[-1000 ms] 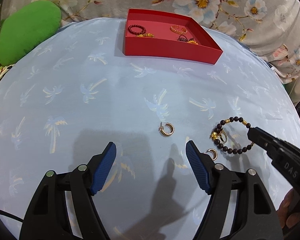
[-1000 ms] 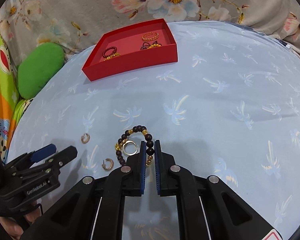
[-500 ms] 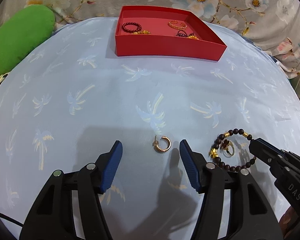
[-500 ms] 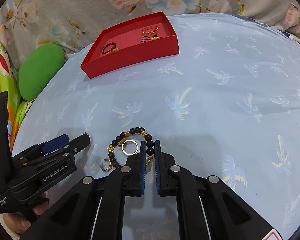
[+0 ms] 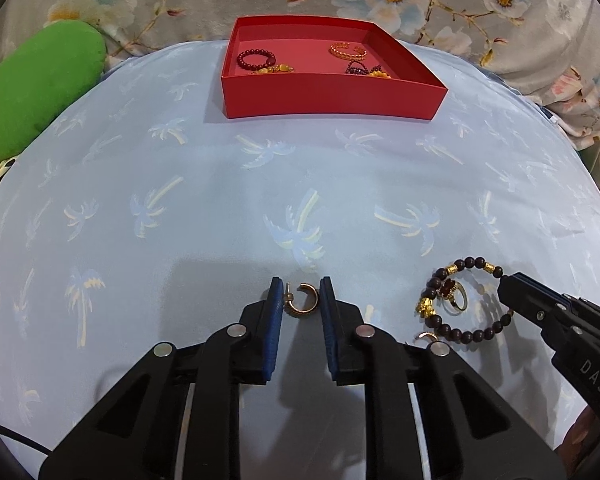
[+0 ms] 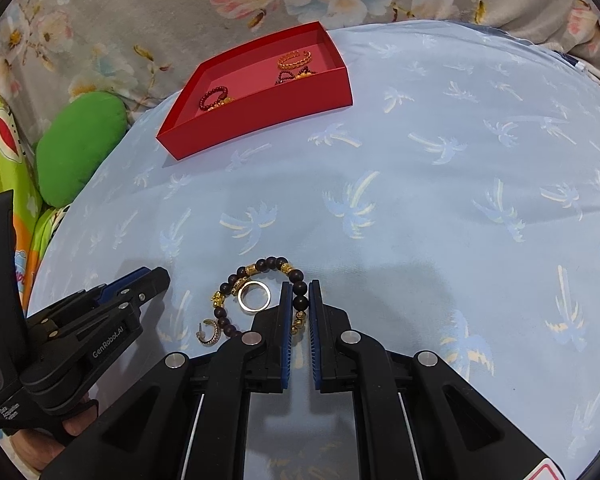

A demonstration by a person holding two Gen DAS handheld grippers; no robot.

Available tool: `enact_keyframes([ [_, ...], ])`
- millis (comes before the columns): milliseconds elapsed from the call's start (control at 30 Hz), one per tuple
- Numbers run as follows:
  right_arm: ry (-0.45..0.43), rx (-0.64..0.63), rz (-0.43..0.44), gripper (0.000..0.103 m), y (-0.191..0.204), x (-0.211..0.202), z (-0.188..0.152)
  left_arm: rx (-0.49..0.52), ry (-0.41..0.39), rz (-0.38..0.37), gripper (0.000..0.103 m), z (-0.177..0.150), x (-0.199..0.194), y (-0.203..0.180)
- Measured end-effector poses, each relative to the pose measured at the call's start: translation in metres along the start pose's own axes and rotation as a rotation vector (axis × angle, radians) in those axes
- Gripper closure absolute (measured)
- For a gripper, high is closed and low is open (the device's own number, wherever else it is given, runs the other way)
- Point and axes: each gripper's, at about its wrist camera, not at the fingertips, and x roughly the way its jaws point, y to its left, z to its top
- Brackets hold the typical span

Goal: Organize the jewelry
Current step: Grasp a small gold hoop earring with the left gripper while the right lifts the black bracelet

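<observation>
Narrowed left tongs (image 5: pixel 299 294) flank the hoop earring (image 5: pixel 301 301), unseen where right tongs (image 6: pixel 298 294) pinch the bead bracelet (image 6: pixel 260 292).

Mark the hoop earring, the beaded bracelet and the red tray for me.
hoop earring (image 5: pixel 302 303), left wrist view, lower curve of hoop.
beaded bracelet (image 6: pixel 271 263), right wrist view, top beads.
red tray (image 5: pixel 332 98), left wrist view, front wall.

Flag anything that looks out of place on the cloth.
A gold ring lies inside the loop of the beaded bracelet that the right claw pinches; lifting may drag it. A second hoop earring touches the bracelet's beads.
</observation>
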Motion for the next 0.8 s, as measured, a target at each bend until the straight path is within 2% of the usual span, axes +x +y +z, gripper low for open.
enact_keyframes([
  [467, -0.092, -0.059, 0.026, 0.096, 0.026, -0.04, 0.021, -0.009, -0.026, -0.054, 0.085, -0.002, -0.044, 0.008],
  [633, -0.139, -0.084, 0.043, 0.096, 0.039, -0.057, 0.041, -0.016, -0.061, -0.076, 0.085, 0.012, -0.064, 0.016],
  [800, -0.173, -0.099, 0.069, 0.096, 0.05, -0.063, 0.071, 0.003, -0.106, -0.08, 0.085, 0.039, -0.079, 0.02],
])
